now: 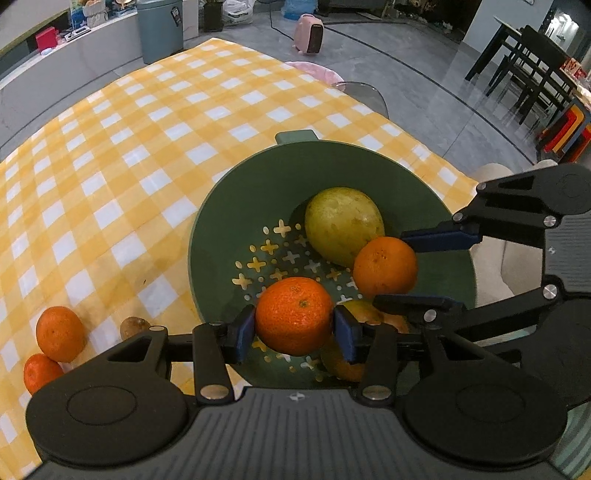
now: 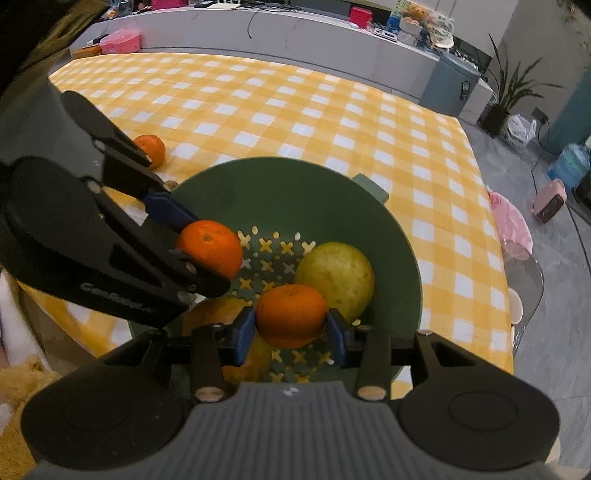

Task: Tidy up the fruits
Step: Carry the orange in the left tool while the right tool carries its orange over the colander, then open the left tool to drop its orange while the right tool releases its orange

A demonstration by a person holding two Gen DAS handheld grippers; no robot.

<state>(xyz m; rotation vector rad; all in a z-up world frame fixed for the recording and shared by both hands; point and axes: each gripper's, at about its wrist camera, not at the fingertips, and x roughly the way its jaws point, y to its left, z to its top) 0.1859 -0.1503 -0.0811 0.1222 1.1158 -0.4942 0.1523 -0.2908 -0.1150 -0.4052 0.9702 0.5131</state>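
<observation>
A green colander (image 1: 240,199) (image 2: 280,184) sits on the yellow checked cloth. It holds a big yellow-green fruit (image 1: 341,229) (image 2: 336,277) and a yellowish fruit (image 1: 343,363), which is partly hidden. My left gripper (image 1: 295,332) (image 2: 208,254) hangs over the colander with a tangerine (image 1: 294,315) (image 2: 209,247) between its blue pads, which stand just at the fruit's sides without squeezing it. My right gripper (image 2: 290,334) (image 1: 391,267) is shut on a second tangerine (image 2: 290,315) (image 1: 385,266) just beside the yellow-green fruit.
Two tangerines (image 1: 60,333) (image 1: 40,373) and a small brown fruit (image 1: 135,326) lie on the cloth left of the colander; one tangerine (image 2: 151,149) shows in the right wrist view. The table edge (image 1: 436,155) runs close behind the colander. A grey bin (image 1: 159,29) stands beyond the table.
</observation>
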